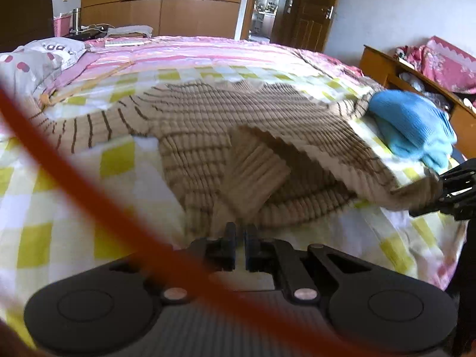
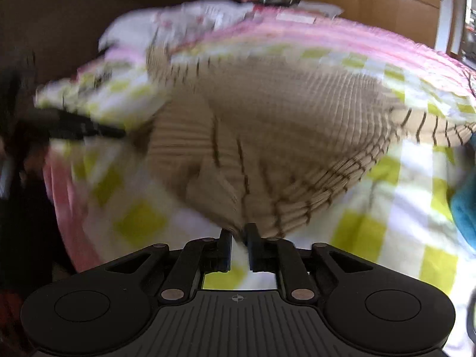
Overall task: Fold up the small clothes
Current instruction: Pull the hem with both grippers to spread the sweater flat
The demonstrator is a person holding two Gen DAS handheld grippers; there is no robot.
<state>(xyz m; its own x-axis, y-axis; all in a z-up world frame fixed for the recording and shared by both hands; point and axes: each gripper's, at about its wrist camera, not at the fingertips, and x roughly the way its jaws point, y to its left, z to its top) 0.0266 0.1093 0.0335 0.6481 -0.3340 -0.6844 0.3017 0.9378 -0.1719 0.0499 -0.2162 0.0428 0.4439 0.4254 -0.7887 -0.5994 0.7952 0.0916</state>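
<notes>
Beige striped knit sweater (image 1: pixel 208 125) spread on the checked bed sheet (image 1: pixel 74 196), hem pinched in the left gripper (image 1: pixel 240 235) and right gripper (image 2: pixel 239 235), blue garment (image 1: pixel 413 125) lying beside it.

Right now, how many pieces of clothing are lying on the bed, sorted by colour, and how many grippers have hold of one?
Tan striped sweater: 1
Blue knit garment: 1
Total clothes on the checked bedsheet: 2
Grippers shut on the sweater's hem: 2, the left gripper and the right gripper
</notes>
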